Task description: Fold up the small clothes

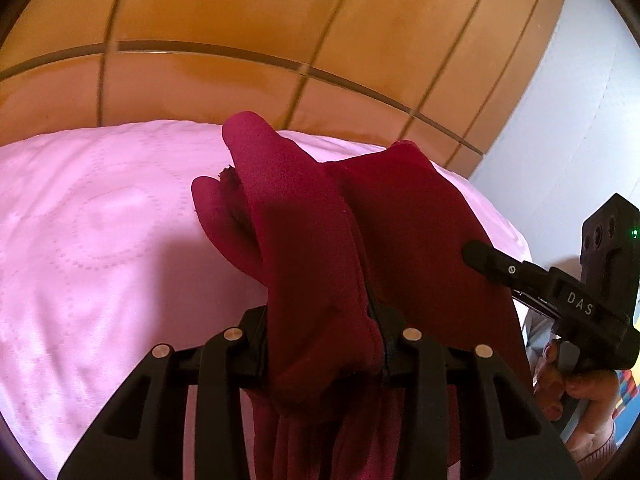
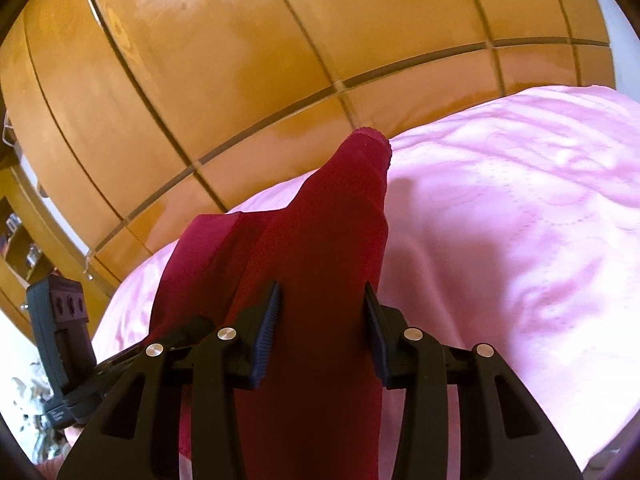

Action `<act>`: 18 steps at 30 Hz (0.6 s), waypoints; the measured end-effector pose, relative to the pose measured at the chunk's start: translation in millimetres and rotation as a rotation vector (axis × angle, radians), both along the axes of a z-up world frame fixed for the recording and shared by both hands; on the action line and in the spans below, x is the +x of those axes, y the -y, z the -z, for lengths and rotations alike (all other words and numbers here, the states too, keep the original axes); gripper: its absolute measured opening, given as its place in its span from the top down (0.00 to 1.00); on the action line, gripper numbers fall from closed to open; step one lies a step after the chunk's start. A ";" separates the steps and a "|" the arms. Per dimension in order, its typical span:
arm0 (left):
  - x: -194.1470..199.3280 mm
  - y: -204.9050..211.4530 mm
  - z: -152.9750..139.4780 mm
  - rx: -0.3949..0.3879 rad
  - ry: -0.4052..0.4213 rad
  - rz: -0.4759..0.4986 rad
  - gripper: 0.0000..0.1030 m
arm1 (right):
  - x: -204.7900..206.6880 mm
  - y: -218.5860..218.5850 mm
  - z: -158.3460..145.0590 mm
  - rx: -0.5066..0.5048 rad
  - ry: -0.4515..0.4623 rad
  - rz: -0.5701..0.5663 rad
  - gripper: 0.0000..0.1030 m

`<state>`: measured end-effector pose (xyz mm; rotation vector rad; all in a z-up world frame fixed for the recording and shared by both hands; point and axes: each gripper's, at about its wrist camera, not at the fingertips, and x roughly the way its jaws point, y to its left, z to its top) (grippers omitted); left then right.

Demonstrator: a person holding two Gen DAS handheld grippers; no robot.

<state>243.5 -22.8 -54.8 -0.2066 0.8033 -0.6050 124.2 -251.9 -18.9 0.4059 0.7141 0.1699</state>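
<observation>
We hold the maroon garment (image 1: 316, 264) clamped in our left gripper (image 1: 322, 344) and right gripper (image 2: 320, 332), bedspread (image 2: 520, 220) toward three o'clock.

The dark red garment (image 1: 304, 248) is of soft, thick cloth and is bunched in deep folds. It is lifted above the pink bedcover (image 1: 100, 220), two ends pointing up, the rest hanging down. One upper edge (image 2: 370, 136) has a small scalloped trim.
</observation>
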 end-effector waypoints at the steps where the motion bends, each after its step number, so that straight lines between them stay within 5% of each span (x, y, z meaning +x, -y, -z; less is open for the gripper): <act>1: 1.0 4.3 -0.2 -0.002 -0.002 0.010 0.65 | -2.2 6.7 0.6 0.002 -0.001 0.013 0.61; 18: 8.7 112.8 -0.1 -0.052 -0.024 0.188 0.65 | -26.0 99.3 -4.6 -0.010 0.012 0.231 0.61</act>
